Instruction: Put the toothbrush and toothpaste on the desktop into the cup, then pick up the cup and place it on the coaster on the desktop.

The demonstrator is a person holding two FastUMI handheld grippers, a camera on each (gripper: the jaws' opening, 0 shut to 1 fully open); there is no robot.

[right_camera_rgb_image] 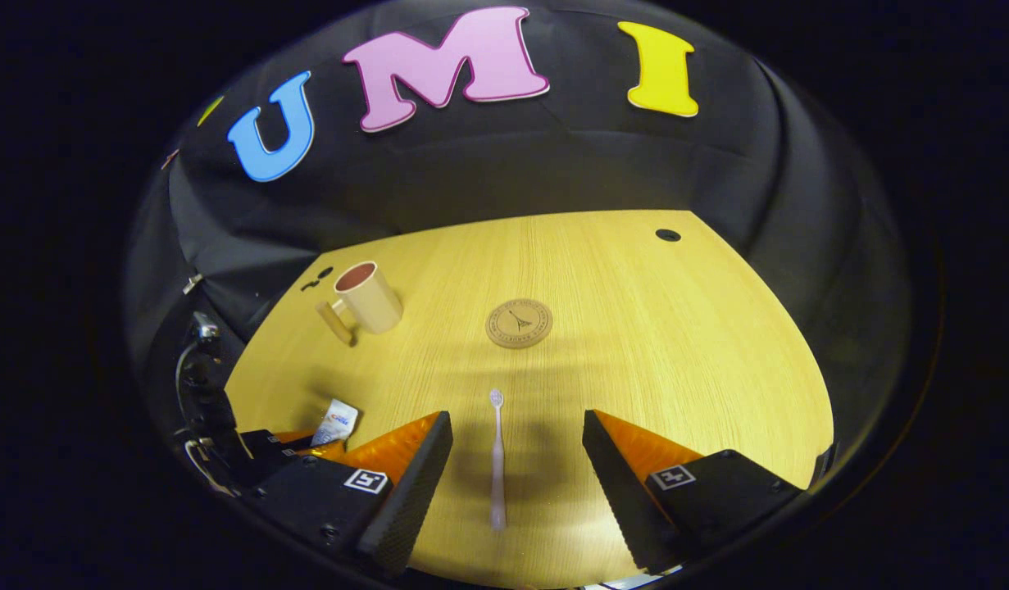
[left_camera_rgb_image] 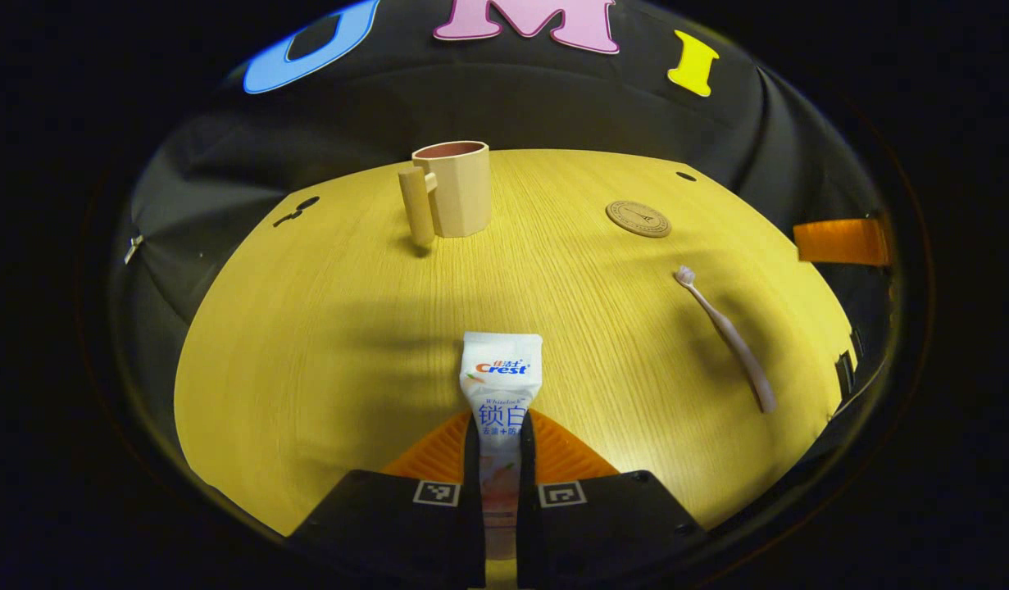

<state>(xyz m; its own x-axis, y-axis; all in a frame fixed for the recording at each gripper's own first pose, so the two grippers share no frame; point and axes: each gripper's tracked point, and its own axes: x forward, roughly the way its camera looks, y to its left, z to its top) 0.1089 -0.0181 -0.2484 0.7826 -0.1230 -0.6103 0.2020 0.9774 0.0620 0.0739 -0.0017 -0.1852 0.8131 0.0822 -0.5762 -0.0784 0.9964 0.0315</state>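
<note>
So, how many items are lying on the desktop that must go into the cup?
2. The toothpaste is clamped between the left gripper fingers; the toothbrush lies flat between the open right gripper fingers.

Both views are sharp at the centre and show strong fisheye distortion: the desk [left_camera_rgb_image: 324, 328] edges bow outward and detail compresses toward the rim. Illumination comes from above and is concentrated on the desk, leaving the surrounding cloth wall dim. Soft, diffuse shadows fall on the desk beside the cup [left_camera_rgb_image: 455, 188] and along the toothbrush [right_camera_rgb_image: 497, 459]. The toothpaste [left_camera_rgb_image: 500, 385] is brightly lit without heavy glare. No motion blur is visible.
</note>
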